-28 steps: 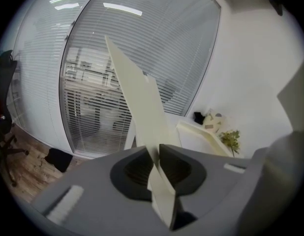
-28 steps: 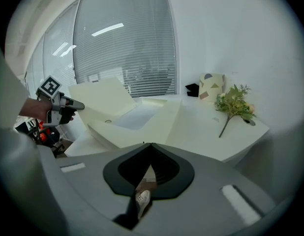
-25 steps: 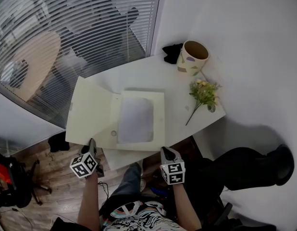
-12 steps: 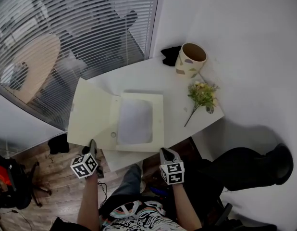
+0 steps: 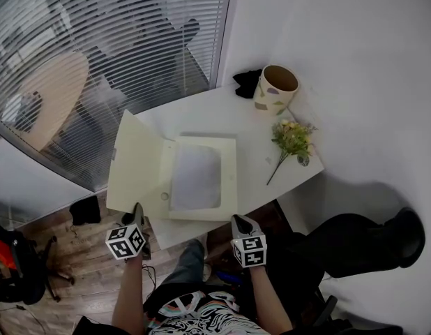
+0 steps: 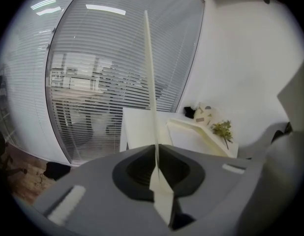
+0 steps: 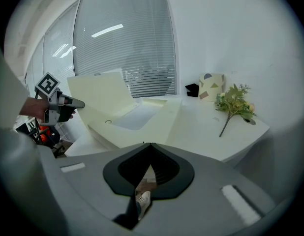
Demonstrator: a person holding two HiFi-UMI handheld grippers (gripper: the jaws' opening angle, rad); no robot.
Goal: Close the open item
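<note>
On the head view, the cream box [image 5: 228, 180] lies open on the white table [image 5: 261, 135], its lid [image 5: 135, 166] tilted up. In the left gripper view, my left gripper [image 6: 156, 163] pinches the lid's edge. In the right gripper view, my right gripper [image 7: 148, 145] is closed and empty, just short of the box.

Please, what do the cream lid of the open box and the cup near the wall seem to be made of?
Lid: probably thin cardboard with a matte cream finish. In the left gripper view its edge looks sheet-thin, yet it stands straight while raised.
Cup: possibly paper or matte ceramic, cream with coloured patches and brown inside. It shows no gloss, so the look leaves the material open.
</note>
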